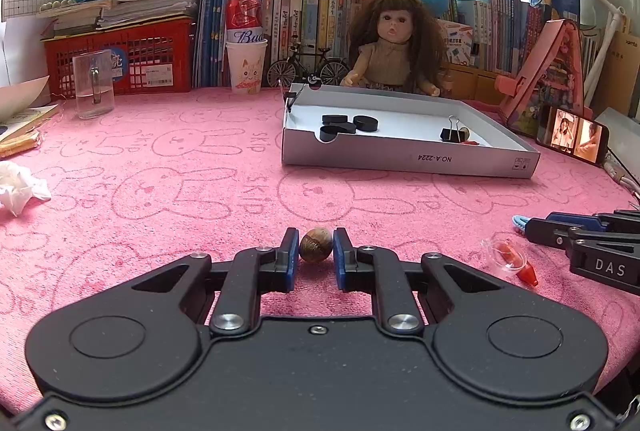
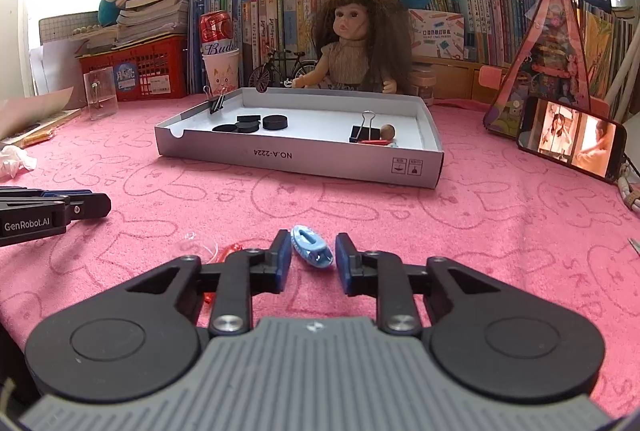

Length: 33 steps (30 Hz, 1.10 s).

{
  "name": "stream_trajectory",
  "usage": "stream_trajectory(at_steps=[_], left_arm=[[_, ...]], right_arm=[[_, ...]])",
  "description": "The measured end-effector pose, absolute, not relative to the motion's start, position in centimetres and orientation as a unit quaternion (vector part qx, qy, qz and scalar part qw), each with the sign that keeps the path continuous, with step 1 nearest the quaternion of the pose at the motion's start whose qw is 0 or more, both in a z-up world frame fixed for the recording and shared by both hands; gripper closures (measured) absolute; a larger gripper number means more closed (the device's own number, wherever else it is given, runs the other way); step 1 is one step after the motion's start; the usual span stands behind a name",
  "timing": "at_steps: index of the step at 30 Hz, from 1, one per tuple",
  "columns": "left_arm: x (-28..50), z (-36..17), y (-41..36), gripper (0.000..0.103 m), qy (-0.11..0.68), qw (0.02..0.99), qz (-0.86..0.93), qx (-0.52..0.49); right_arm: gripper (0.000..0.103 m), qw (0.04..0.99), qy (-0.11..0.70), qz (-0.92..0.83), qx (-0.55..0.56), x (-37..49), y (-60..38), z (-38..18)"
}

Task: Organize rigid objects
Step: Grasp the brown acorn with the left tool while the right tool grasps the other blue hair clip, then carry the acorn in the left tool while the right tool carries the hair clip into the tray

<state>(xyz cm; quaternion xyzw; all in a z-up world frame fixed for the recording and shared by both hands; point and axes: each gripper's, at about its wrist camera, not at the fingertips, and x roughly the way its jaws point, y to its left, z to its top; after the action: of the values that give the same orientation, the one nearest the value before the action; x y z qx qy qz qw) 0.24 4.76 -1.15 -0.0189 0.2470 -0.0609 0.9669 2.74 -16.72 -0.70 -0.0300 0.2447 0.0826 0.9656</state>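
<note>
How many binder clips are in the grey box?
2: one binder clip clipped upright on the box left wall, another lying near its right end. Others may be hidden.

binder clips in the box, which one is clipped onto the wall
The binder clip at the box's far left corner grips the wall edge. The other binder clip sits on the floor near the right end.

Left gripper (image 1: 316, 245) clamped, right gripper (image 2: 313, 251) parted
</note>
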Motion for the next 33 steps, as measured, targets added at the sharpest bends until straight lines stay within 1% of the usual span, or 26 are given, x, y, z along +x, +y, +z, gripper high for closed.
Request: stream_trajectory(at_steps=[2, 6, 7, 9, 11, 16, 33], left_arm=[[0.3, -1.2, 4.8, 0.086, 0.247, 0.967, -0.061, -0.019], [0.3, -1.2, 4.5, 0.086, 0.247, 0.967, -0.065, -0.017], [0.4, -1.2, 4.5, 0.086, 0.247, 0.967, -0.065, -0.017], [0.4, -1.1, 4.3, 0.086, 0.247, 0.967, -0.067, -0.018], [0.5, -1.1, 4.2, 0.086, 0.247, 0.966, -0.069, -0.019], [0.7, -0.8, 3.9, 0.086, 0.245, 0.967, -0.072, -0.021], [3.1, 1.1, 3.1, 0.086, 0.236, 0.967, -0.092, -0.02]], right_arm=[[0.051, 0.967, 0.242, 0.076, -0.034, 2.9, -16.6, -0.8], [0.051, 0.964, 0.255, 0.065, -0.03, 3.5, -16.6, -0.9], [0.053, 0.964, 0.257, 0.065, -0.03, 3.5, -16.6, -0.9], [0.074, 0.964, 0.257, 0.067, -0.03, 3.5, -16.7, -0.9], [0.081, 0.963, 0.26, 0.067, -0.022, 3.6, -16.9, -0.8], [0.082, 0.963, 0.262, 0.065, 0.014, 3.9, -17.8, -0.3], [0.082, 0.969, 0.242, 0.042, 0.029, 5.0, -18.7, 1.2]])
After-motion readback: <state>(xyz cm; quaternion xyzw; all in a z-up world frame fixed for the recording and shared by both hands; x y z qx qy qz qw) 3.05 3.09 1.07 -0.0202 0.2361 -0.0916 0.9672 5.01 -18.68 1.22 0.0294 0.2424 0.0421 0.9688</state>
